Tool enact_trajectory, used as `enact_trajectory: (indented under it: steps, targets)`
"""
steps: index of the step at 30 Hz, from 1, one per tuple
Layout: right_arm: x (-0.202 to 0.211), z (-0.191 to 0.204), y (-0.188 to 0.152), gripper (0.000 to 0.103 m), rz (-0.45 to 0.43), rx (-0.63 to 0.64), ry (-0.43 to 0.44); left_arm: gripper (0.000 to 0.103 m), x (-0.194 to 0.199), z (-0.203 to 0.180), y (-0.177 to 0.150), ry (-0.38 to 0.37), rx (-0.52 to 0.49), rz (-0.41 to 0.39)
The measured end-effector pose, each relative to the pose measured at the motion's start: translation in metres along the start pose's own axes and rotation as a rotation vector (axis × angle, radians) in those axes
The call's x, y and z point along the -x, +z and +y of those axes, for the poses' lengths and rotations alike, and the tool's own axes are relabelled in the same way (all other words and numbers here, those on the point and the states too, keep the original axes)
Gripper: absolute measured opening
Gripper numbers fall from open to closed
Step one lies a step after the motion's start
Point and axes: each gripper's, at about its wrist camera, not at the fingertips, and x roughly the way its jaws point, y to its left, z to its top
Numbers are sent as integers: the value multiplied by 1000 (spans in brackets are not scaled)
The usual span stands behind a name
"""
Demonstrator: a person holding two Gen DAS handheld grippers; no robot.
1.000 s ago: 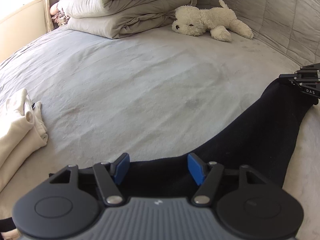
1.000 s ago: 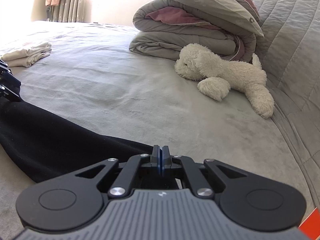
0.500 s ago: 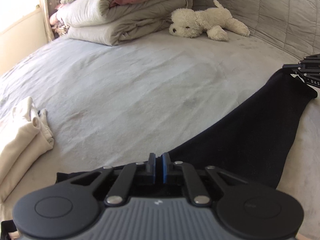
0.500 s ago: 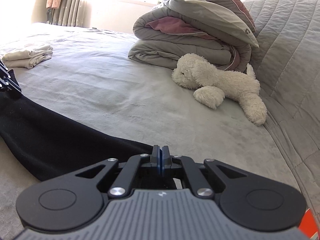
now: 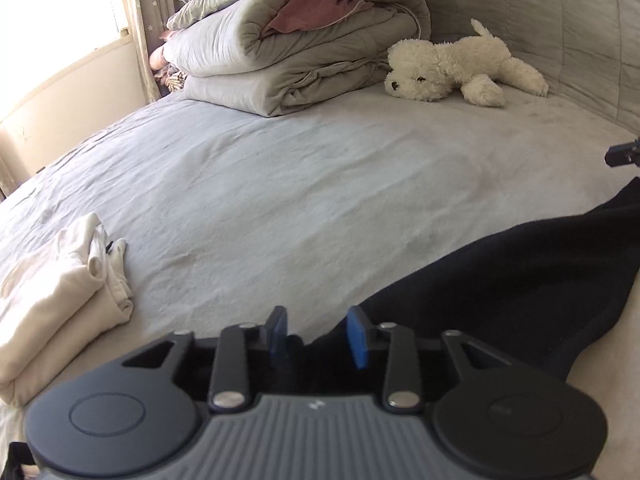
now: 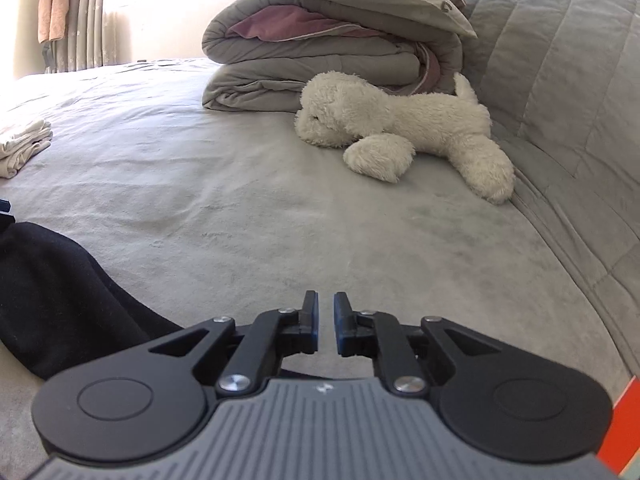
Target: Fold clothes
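Black garment (image 5: 500, 280): soft knit, flattened band, lay from left gripper (image 5: 318, 334) across to right gripper (image 6: 326, 326).
Left jaws: opening, cloth edge between, unpinched.
Right jaws: opening, nothing between.
Progress: cream stack (image 5: 60, 300), left of left gripper, folded; black piece seemingly needs further folding.

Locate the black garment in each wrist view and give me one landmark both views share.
Left wrist: the black garment fills the lower right, running from the right edge down to the tongs.
Right wrist: it lies at the lower left, beside the tongs.
Shared landmark: the white plush dog by the folded duvet.
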Motion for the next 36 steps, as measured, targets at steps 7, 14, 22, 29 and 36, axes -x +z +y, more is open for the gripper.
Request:
enact_trajectory:
  steps: [7,14,22,29,36]
  targets:
    - [18,-53,-12,44,60,-165,60,48,-11,-29,15,-120,-19,10]
    - [3,-33,-31,13,127,-79,96,30,-25,-53,18,-150,-49,26]
    - [-3,-37,6,8,-15,10,-59,1,-21,-71,22,-39,-78,-110]
    - [-53,-38,9,9,58,16,-103,1,-39,-82,17,-4,-130,-63]
    - [-45,-50,7,39,49,-126,-116,38,-22,-83,24,-16,-104,-57]
